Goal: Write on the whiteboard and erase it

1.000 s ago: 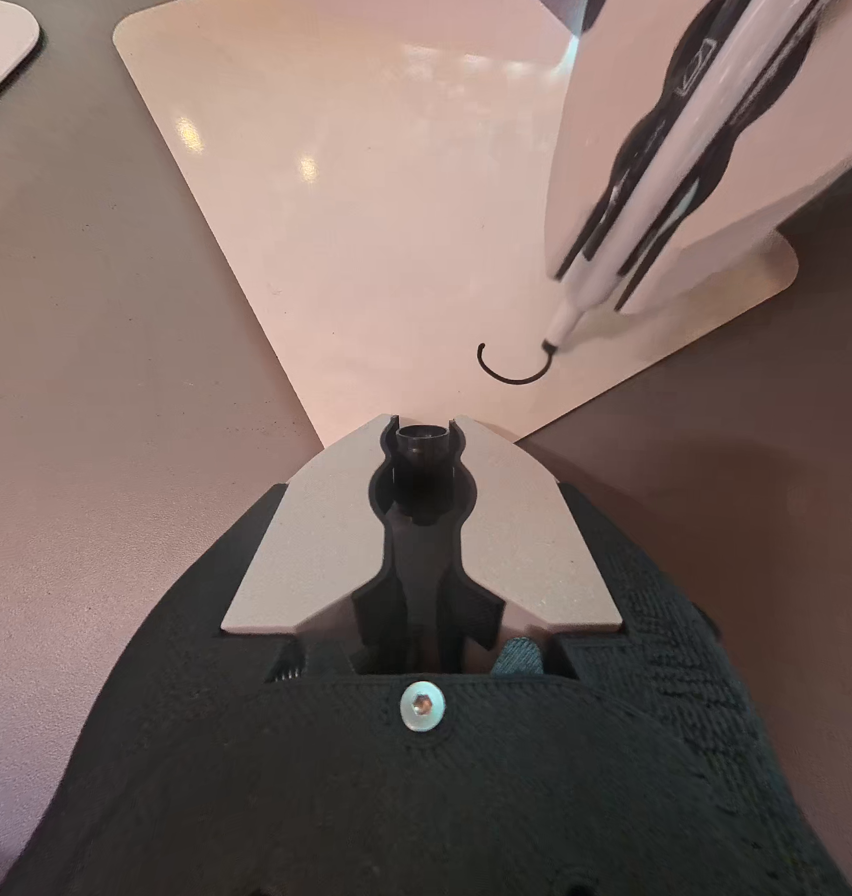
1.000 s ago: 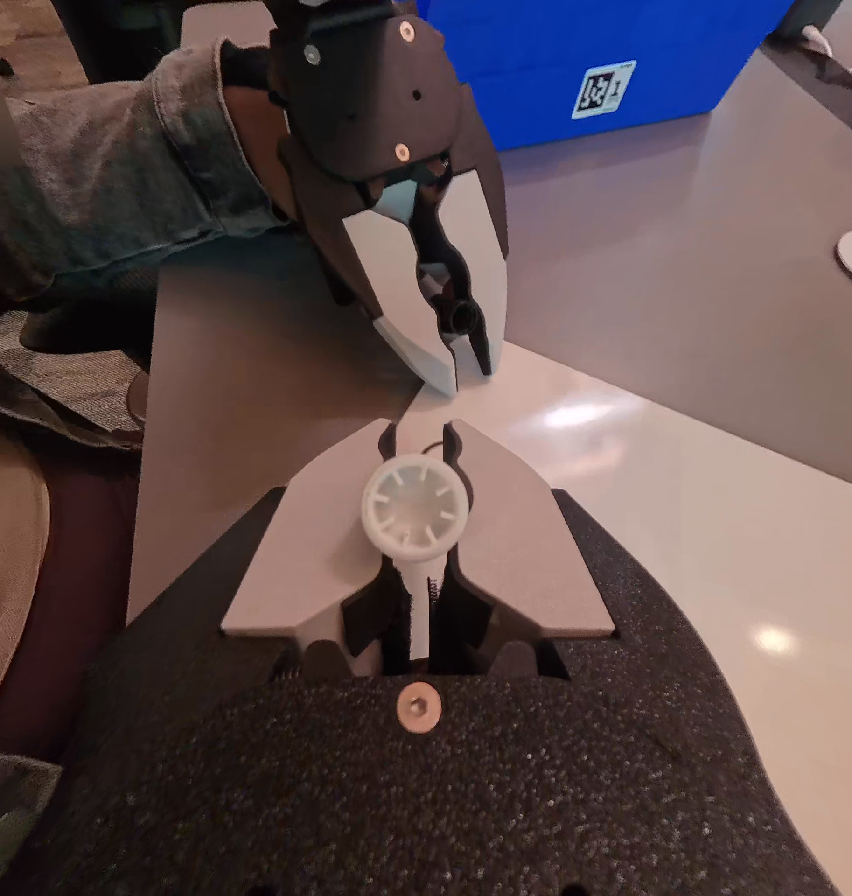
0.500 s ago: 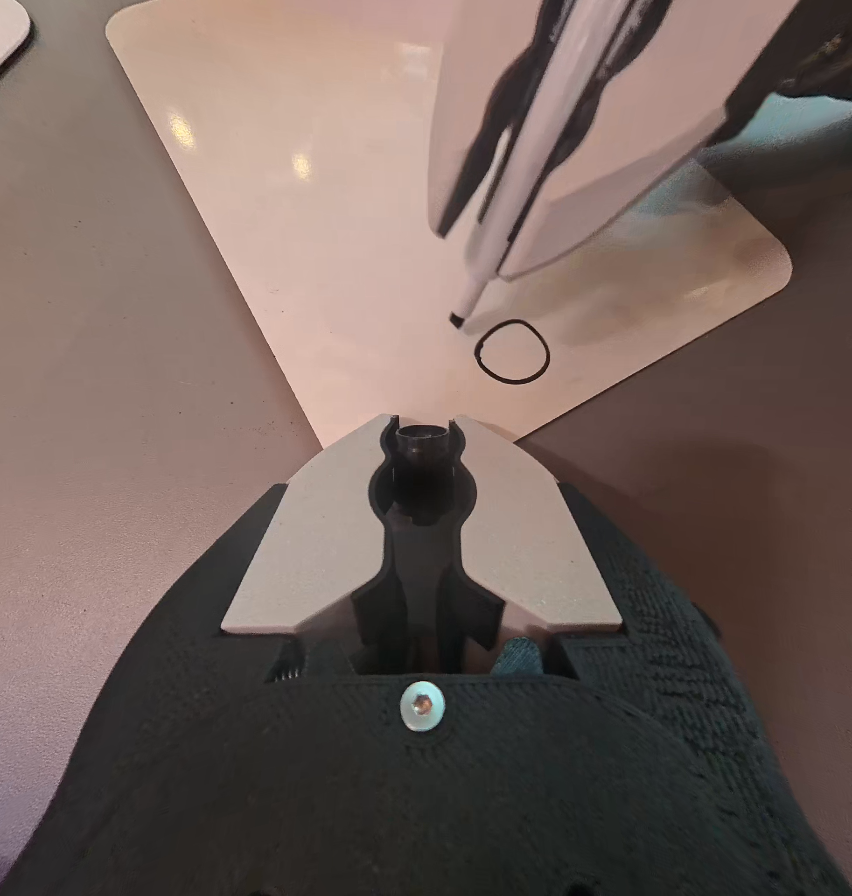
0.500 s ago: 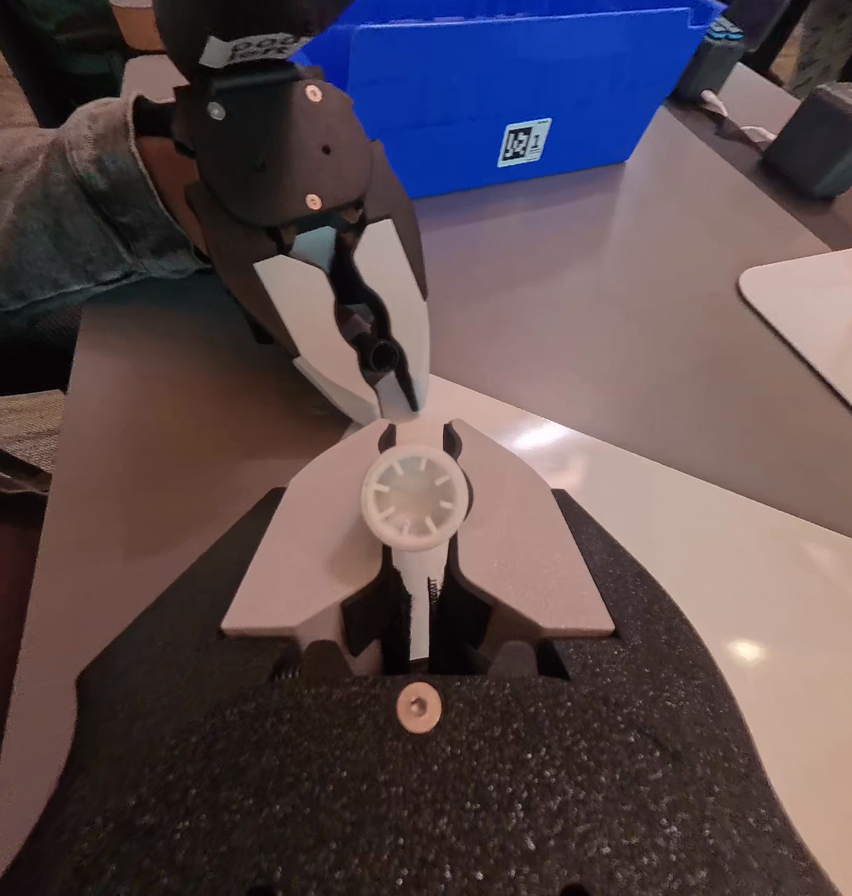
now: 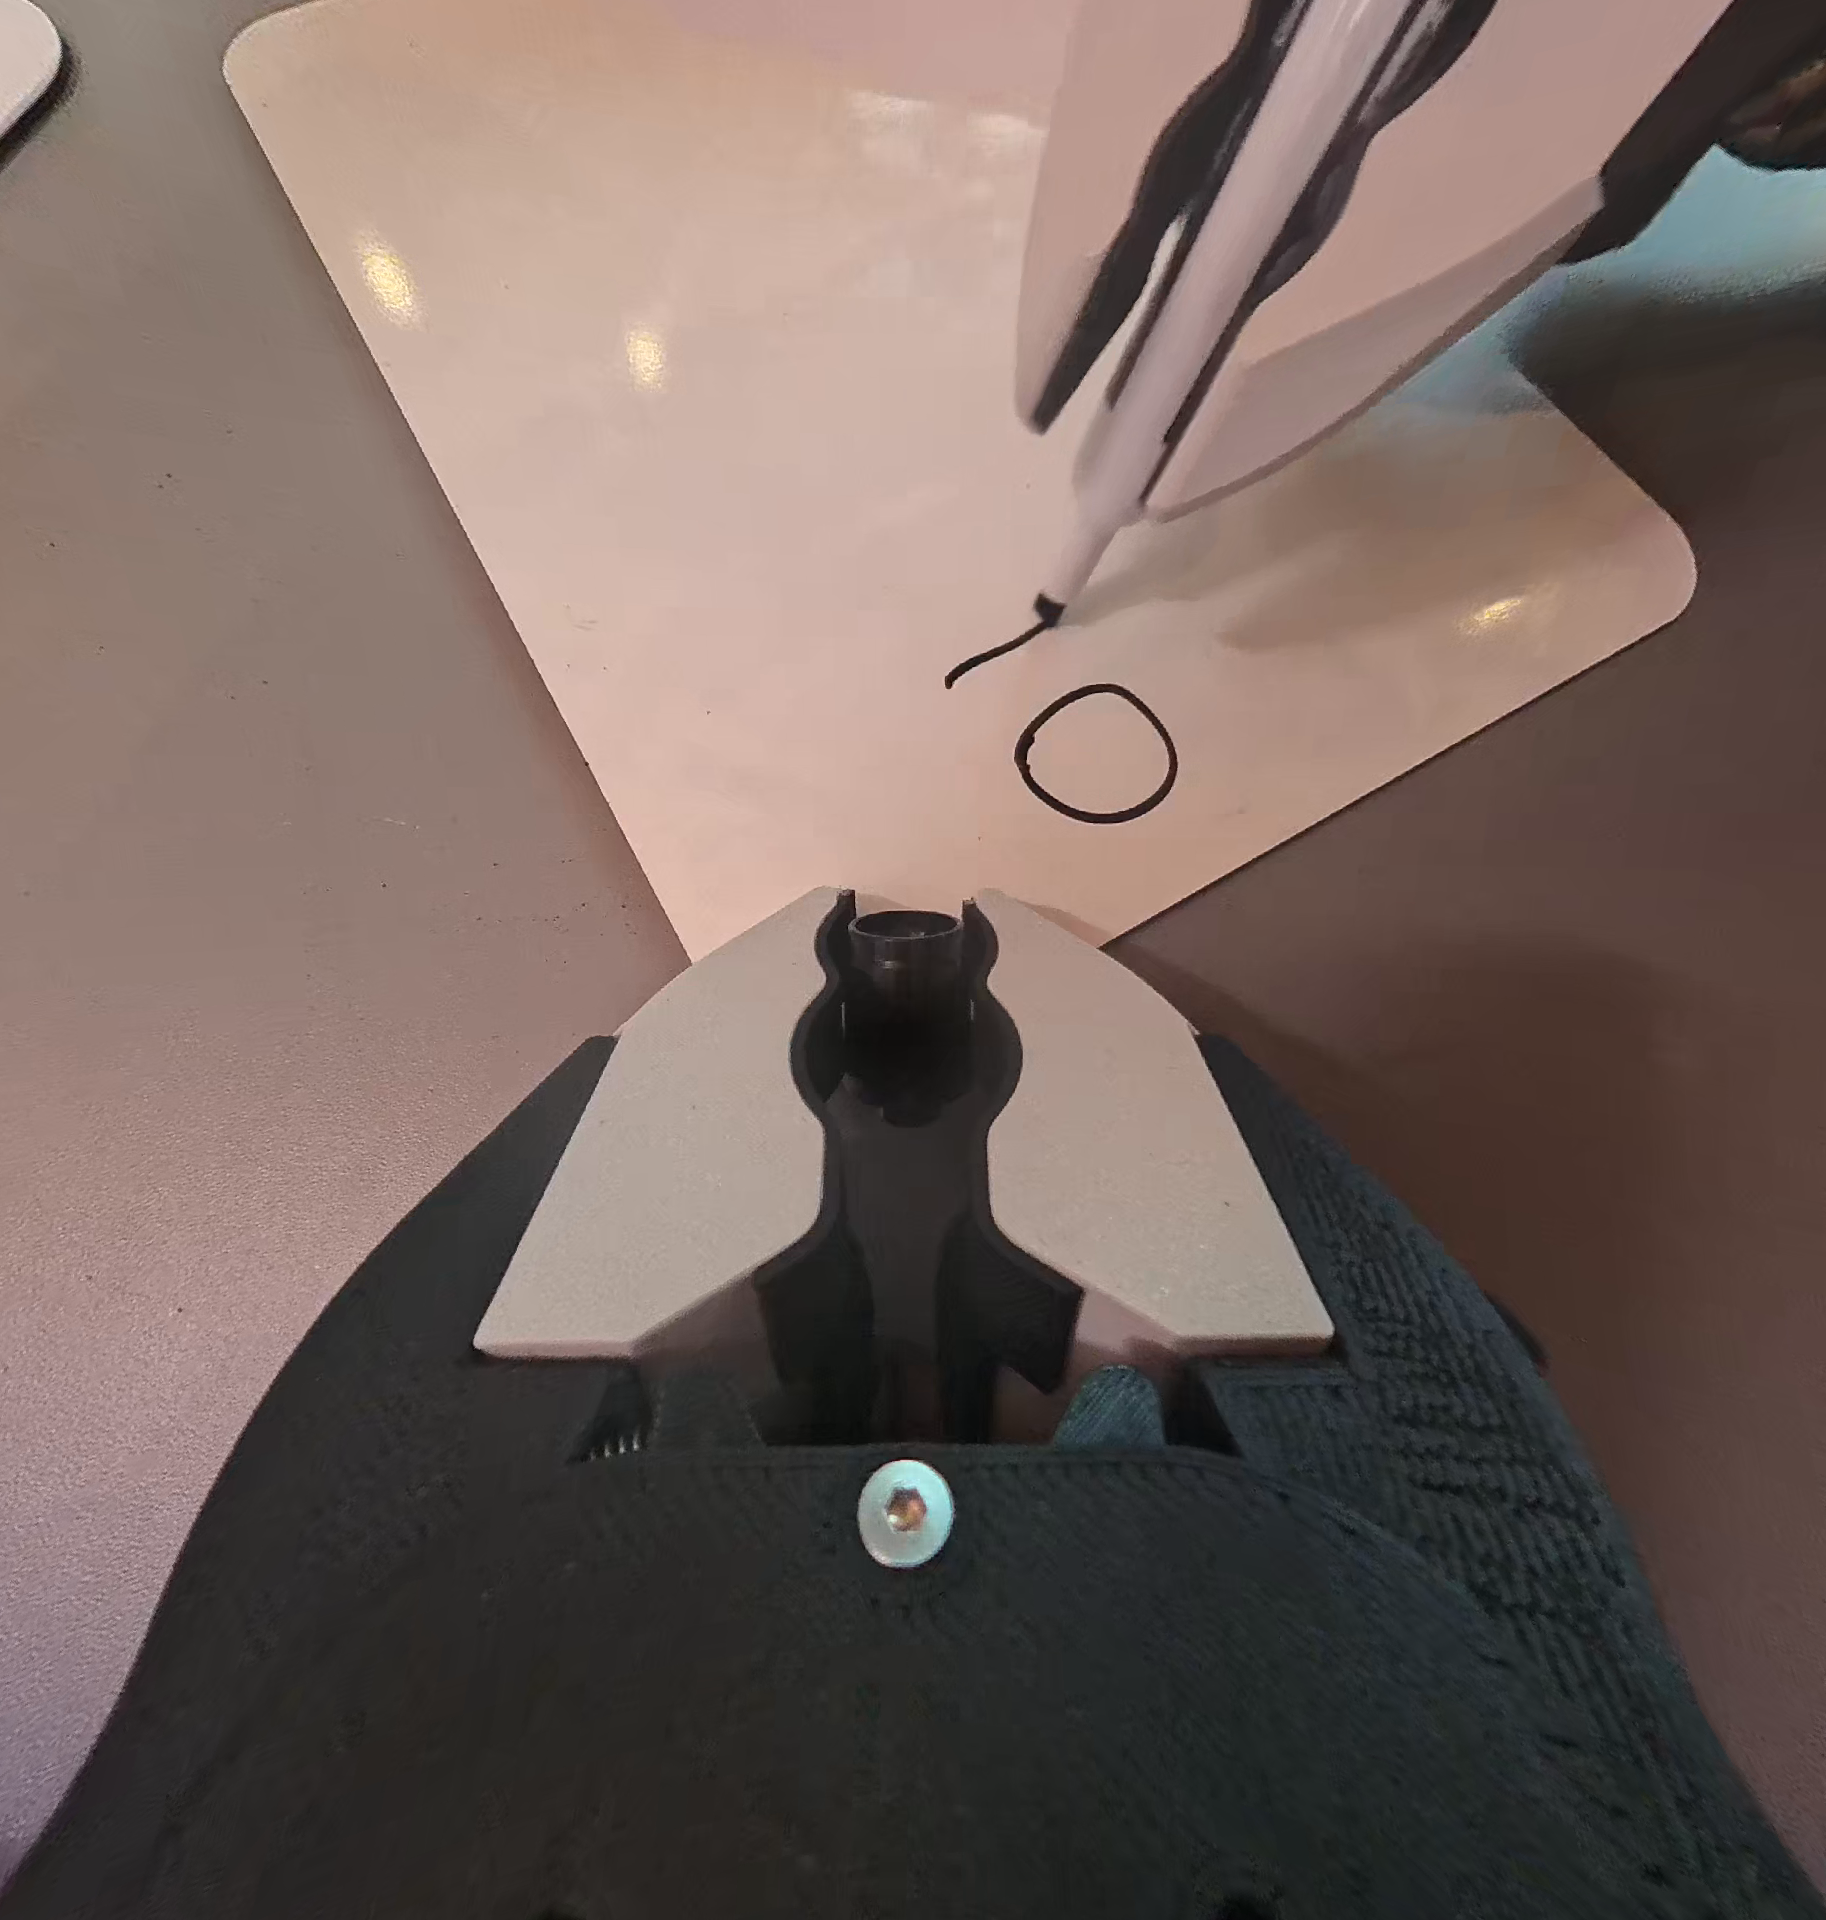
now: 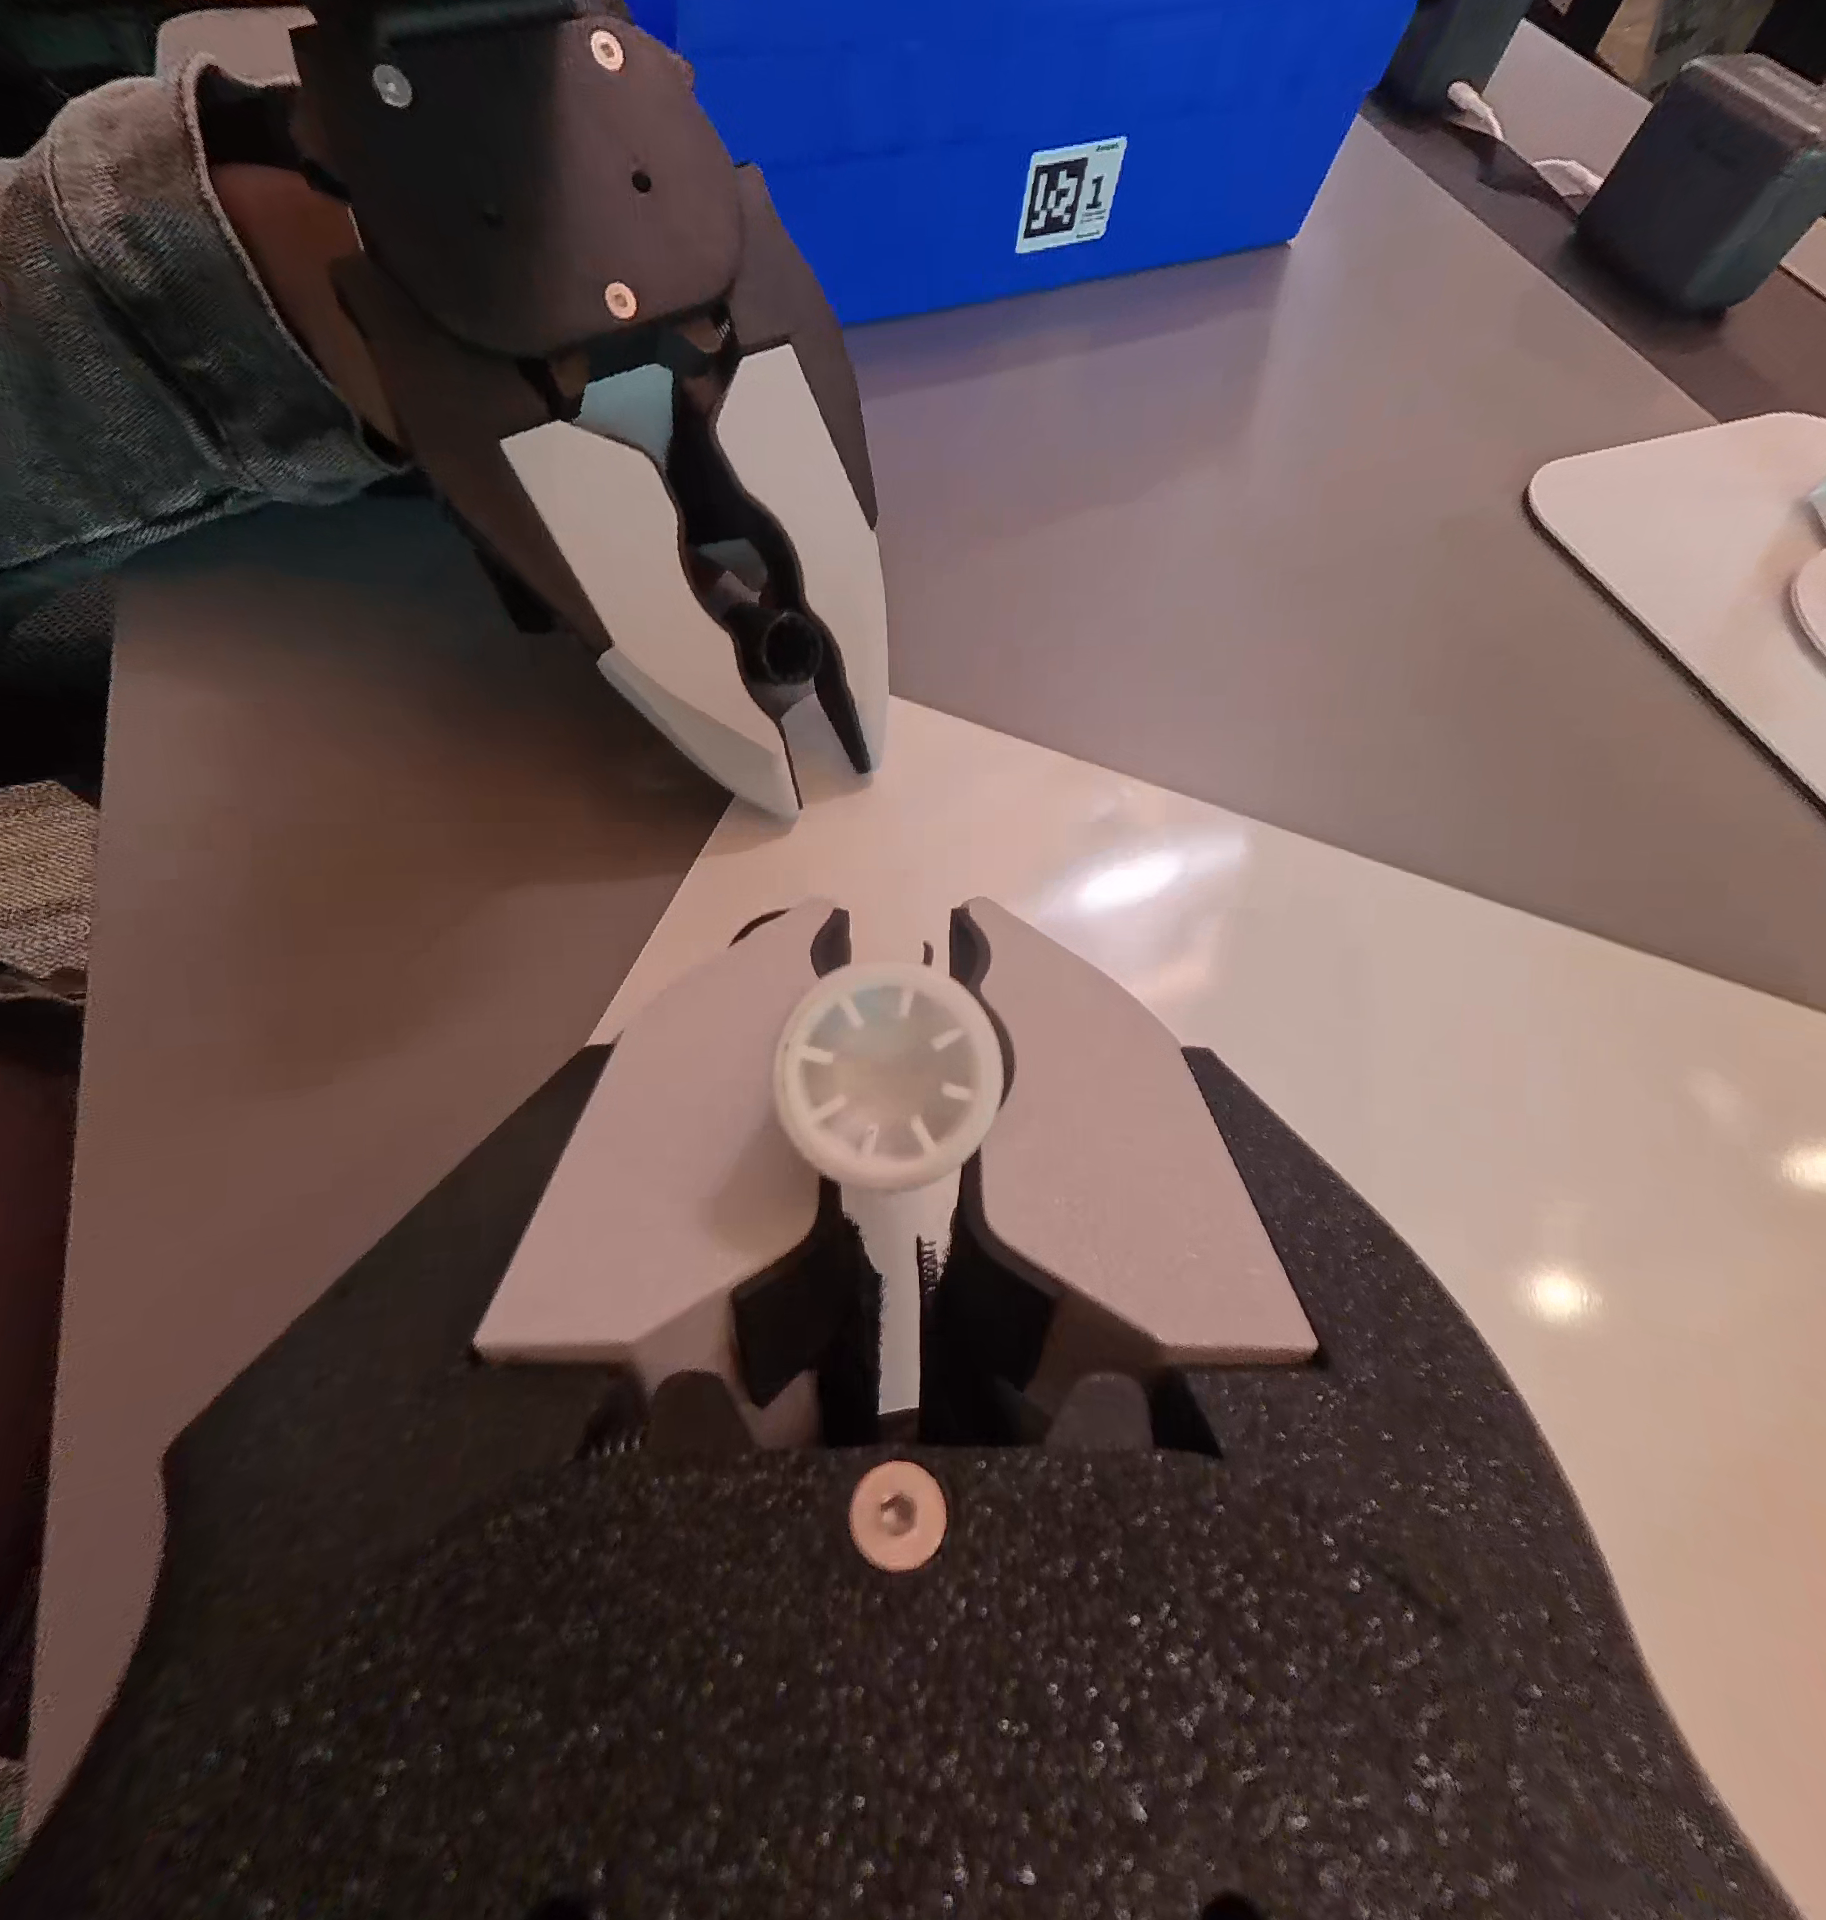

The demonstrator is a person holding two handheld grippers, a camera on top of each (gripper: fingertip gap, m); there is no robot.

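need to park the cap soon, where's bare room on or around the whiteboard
Free: the far half of the whiteboard, beyond the marker, and the brown table along its left edge. Also the table between the board and the blue bin. Crowded: the near corner, with the drawn circle, the fresh stroke and both grippers.

Both hand-held grippers share one build: a rough black printed body (image 5: pixel 888 1662) with a silver hex screw (image 5: pixel 906 1512) and two pale grey wedge fingers (image 5: pixel 701 1164) with wavy black inner pads. A grey denim sleeve (image 6: pixel 109 343) covers the left arm.
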